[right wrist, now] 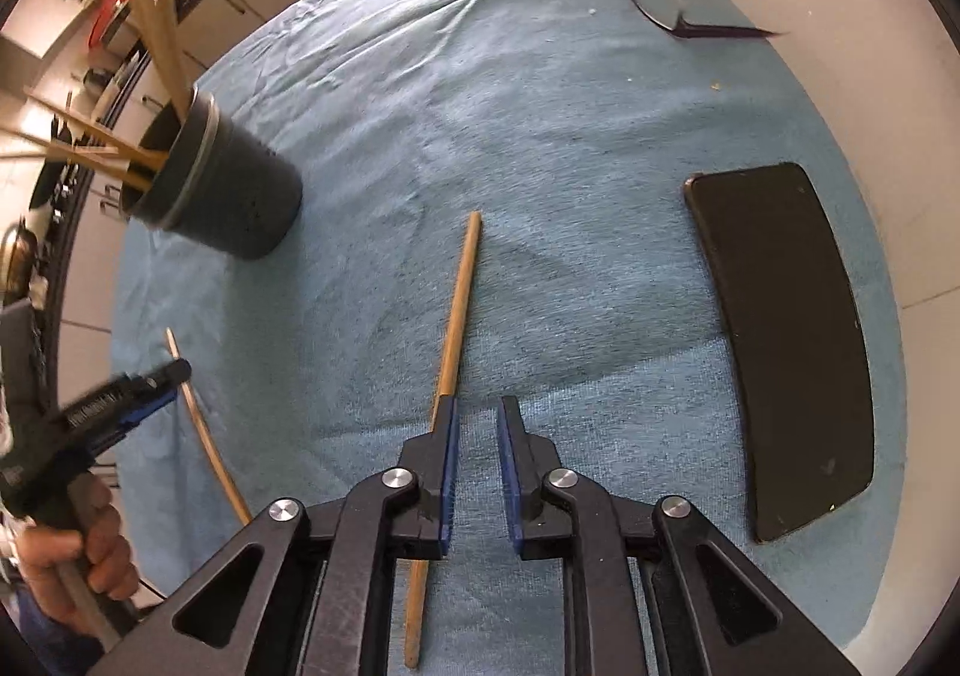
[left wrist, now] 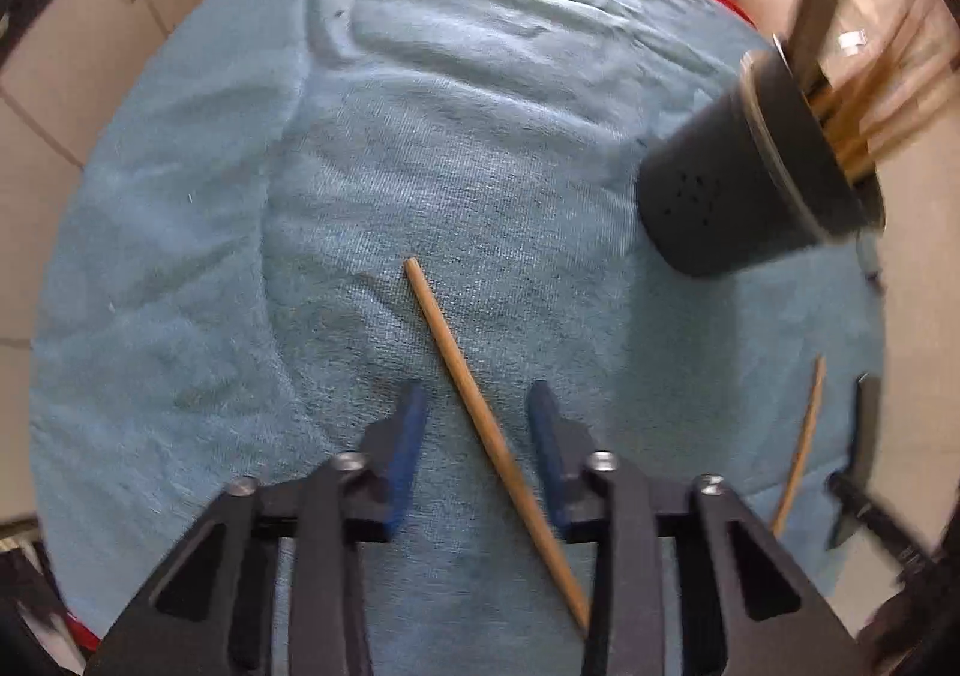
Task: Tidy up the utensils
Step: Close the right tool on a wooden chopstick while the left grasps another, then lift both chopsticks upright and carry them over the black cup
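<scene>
While both grippers' jaws stood apart, unclamped, the chopstick [left wrist: 474, 406] between the left gripper [left wrist: 477, 406] fingers looked light, stiff, slippery; grip mid-shaft.

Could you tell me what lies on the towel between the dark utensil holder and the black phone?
In the right wrist view, one wooden chopstick lies on the blue towel between the utensil holder and the phone; otherwise bare towel.
</scene>
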`<state>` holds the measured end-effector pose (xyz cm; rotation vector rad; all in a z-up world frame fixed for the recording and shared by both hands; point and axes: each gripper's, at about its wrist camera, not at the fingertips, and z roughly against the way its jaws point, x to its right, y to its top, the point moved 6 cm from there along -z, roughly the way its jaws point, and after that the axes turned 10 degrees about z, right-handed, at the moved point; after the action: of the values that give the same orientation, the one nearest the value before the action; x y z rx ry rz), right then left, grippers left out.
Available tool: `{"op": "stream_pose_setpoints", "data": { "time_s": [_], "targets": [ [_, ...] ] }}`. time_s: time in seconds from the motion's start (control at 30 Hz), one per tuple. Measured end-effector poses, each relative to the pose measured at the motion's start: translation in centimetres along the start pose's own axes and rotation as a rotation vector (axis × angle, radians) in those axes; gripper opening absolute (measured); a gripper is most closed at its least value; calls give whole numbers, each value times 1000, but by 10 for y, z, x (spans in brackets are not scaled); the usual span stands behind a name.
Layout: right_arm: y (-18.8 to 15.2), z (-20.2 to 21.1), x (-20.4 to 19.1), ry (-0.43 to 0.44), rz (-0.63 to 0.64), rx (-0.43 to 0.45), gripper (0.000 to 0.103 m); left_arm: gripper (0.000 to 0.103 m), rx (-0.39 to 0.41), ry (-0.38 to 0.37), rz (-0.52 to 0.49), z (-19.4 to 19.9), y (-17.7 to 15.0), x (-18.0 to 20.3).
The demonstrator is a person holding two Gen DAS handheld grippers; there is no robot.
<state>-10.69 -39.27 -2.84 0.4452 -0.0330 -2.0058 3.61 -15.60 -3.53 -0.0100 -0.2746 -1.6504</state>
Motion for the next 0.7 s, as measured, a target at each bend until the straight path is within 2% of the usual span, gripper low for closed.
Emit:
{"op": "stream_pose_setpoints", "data": {
  "time_s": [0.07, 0.3, 0.5, 0.57, 0.6, 0.7],
  "targets": [
    [3, 1, 2, 9, -11, 1, 17, 14, 11, 17, -44, -1, -4, 0],
    [17, -19, -10, 32, -49, -37, 21, 11, -5, -6, -120, 0, -11, -11],
    [24, -38, -15, -24, -33, -74, 21, 11, -27, -27, -107, -4, -5, -12],
    [26, -38, -18, -42, -17, -76, 16, 10, -14, -35, -101, -3, -4, -13],
    [26, -38, -18, -47, -11, -80, 8, 10, -9, -40, -100, -3, -5, -15],
    [26, -35, -19, -32, -11, -66, 7, 7, -7, -104, -54, 2, -8, -19]
  ]
}}
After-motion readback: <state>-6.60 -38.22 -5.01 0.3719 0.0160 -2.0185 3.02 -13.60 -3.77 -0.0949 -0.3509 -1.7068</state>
